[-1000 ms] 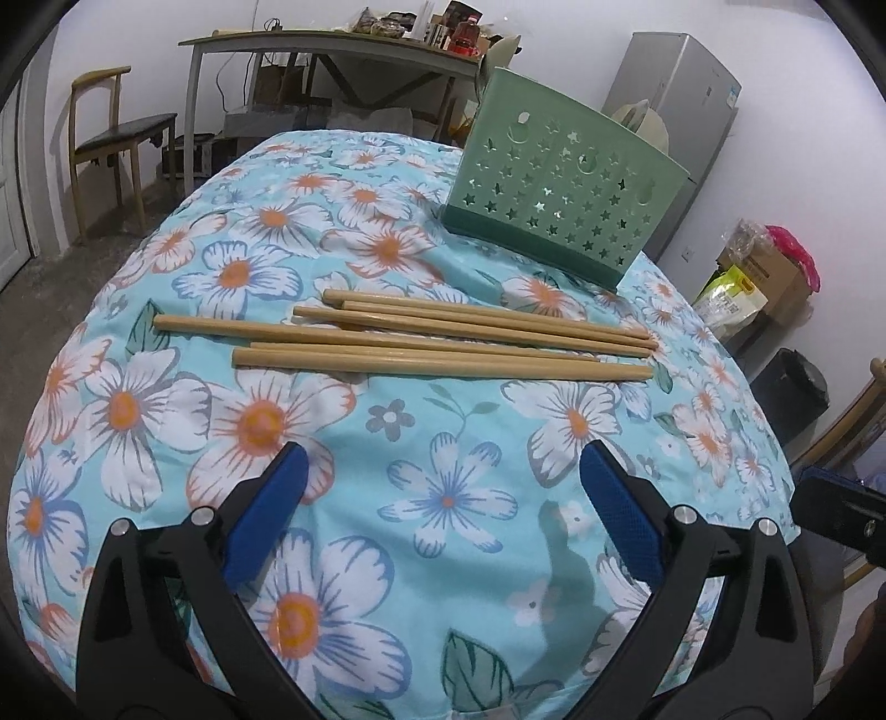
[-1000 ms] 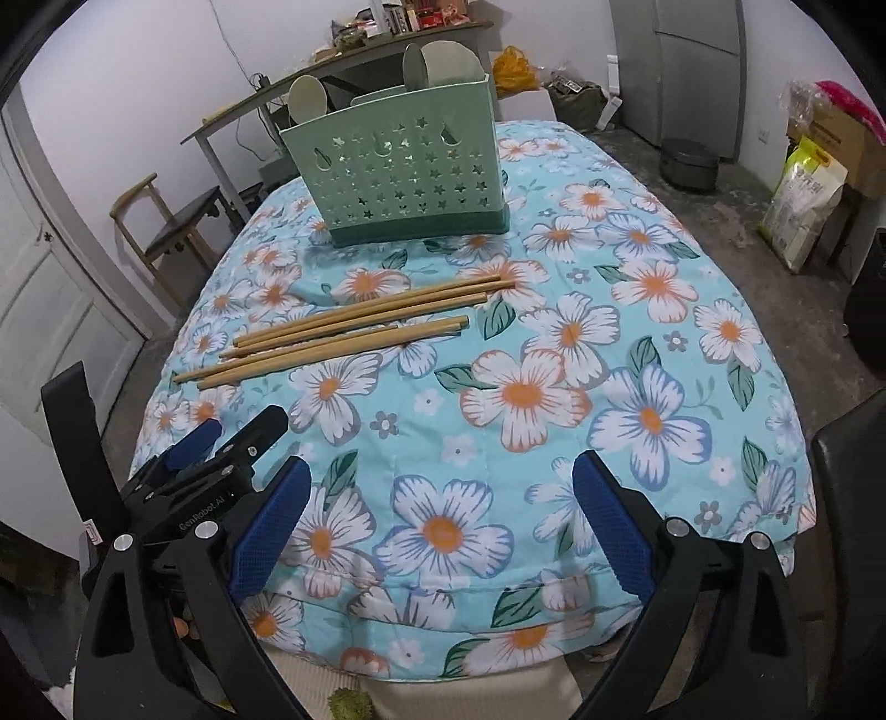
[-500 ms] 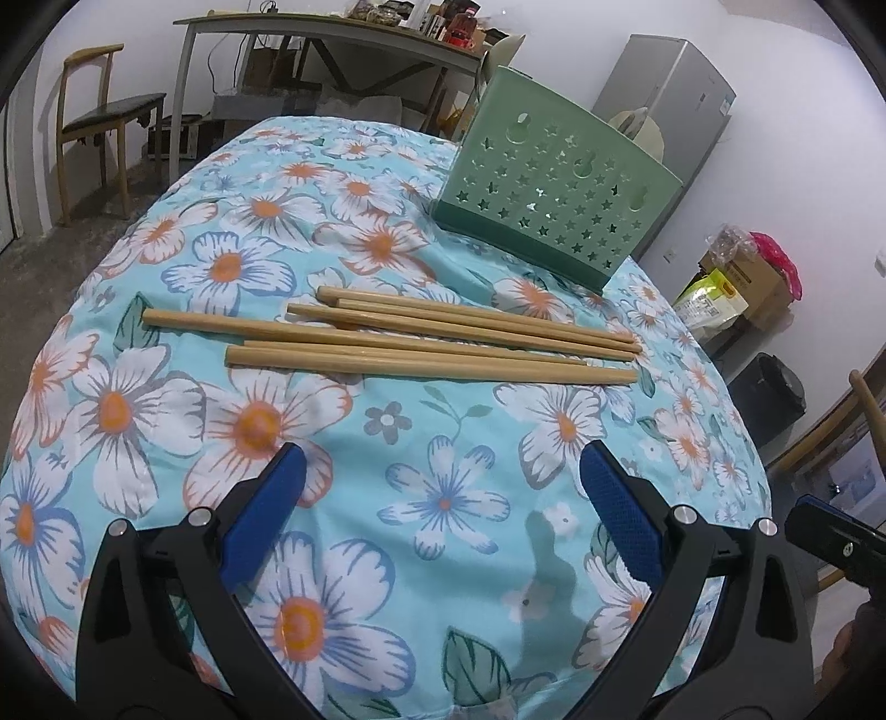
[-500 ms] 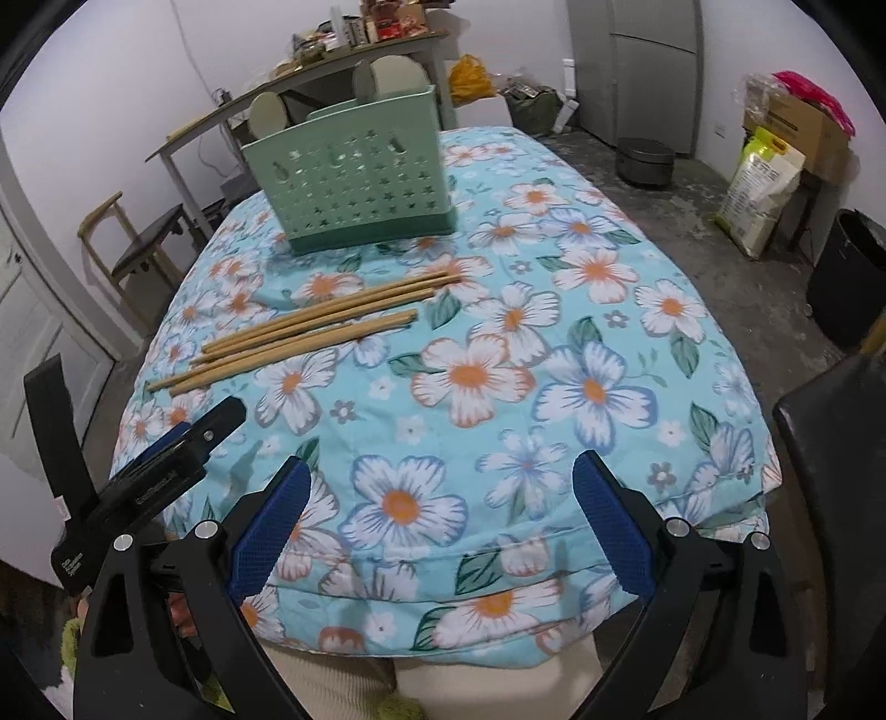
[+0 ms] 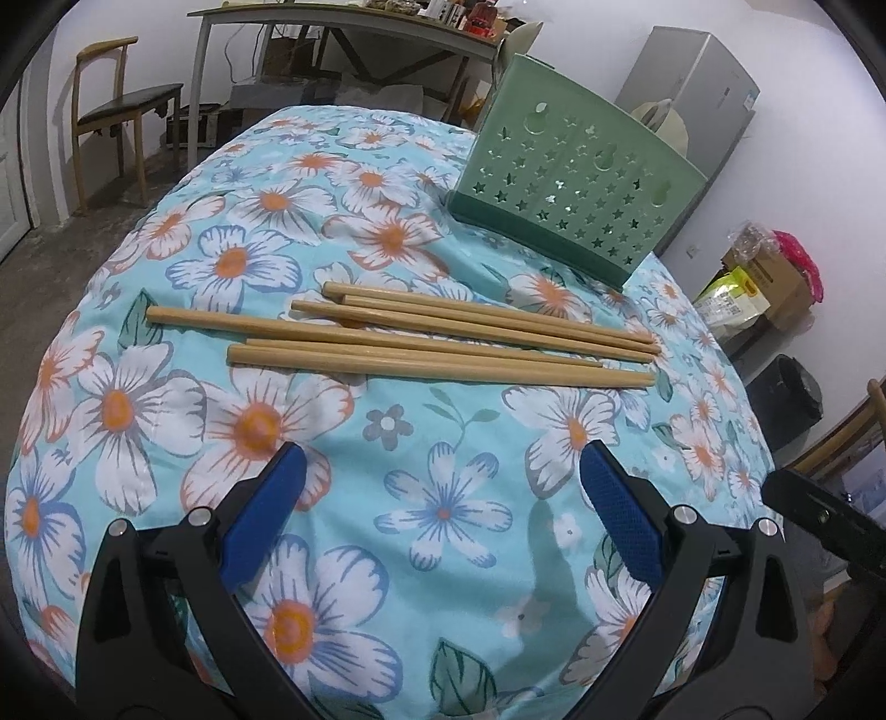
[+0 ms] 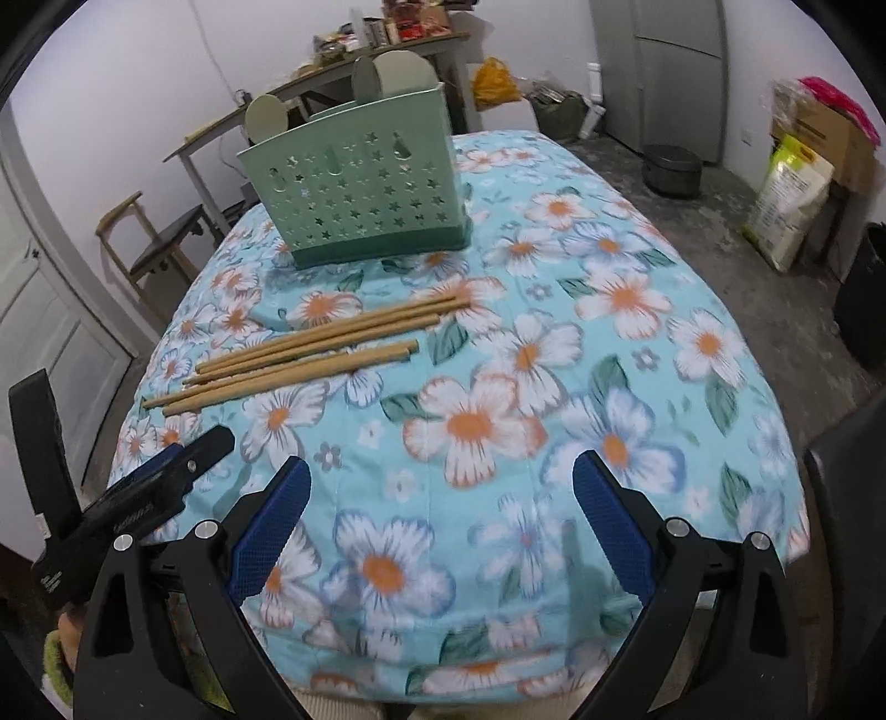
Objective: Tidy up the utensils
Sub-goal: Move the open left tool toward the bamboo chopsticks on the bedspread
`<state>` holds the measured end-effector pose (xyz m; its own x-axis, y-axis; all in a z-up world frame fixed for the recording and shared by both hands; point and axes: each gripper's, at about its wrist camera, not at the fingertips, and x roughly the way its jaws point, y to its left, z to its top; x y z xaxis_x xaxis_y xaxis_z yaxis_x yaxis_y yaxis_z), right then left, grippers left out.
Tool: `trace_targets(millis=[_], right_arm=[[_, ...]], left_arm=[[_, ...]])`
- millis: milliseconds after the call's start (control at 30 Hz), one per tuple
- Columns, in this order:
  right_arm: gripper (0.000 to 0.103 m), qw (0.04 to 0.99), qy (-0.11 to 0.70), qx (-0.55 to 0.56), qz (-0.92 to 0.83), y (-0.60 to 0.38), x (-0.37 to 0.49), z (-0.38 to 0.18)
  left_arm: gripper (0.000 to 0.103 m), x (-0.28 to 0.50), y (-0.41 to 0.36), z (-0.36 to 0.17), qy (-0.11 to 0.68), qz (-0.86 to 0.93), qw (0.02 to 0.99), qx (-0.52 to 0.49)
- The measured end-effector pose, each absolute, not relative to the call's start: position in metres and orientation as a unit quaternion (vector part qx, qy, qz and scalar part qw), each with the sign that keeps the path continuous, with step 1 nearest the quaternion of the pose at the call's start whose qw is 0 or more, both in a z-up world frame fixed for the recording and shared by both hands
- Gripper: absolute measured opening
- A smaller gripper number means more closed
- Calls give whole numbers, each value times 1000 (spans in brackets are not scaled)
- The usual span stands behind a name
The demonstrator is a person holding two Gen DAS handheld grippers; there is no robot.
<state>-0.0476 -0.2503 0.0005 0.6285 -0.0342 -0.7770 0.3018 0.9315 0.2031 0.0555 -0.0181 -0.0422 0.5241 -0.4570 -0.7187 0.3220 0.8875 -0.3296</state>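
Both claws gape empty; chopsticks (image 5: pixel 443 340) lie crosswise, seemingly tapering toward the right claw (image 6: pixel 437 493).

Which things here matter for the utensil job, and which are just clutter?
Job: chopsticks, green holder, left gripper, right gripper, both open.
Clutter: wooden chair, back table, boxes and bags, black bin.

Six wooden chopsticks (image 5: pixel 432 343) lying flat, loosely bundled, roughly parallel on floral-clothed worktop. Green utensil holder (image 5: pixel 576 188) with star cutouts standing upright just beyond them, apart, not touching. Nothing visible inside holder.
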Motion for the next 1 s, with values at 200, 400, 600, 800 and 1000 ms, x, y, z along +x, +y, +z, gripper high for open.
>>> trace_targets(millis=[200,400,600,800,1000], right_arm=[[93,894,419,144,-60,-251,-38,-11],[93,895,424,133,-35,-256,-34,-29],[97,896,419,145,-6,-262,-33,-43],[97,896,429,117,7,-259,-20,-44],[97,899,425,107,-9,-256,-18,-47]], left_arm=[[95,56,-30,-42,437,-192,877,-58],[95,60,-31,-42,442,-161,880,-75],[95,55,-41,-45,435,-147,888,-38],[95,57,-37,-44,434,-136,888,-65],[95,59,-23,-43,434,-180,878,-89]])
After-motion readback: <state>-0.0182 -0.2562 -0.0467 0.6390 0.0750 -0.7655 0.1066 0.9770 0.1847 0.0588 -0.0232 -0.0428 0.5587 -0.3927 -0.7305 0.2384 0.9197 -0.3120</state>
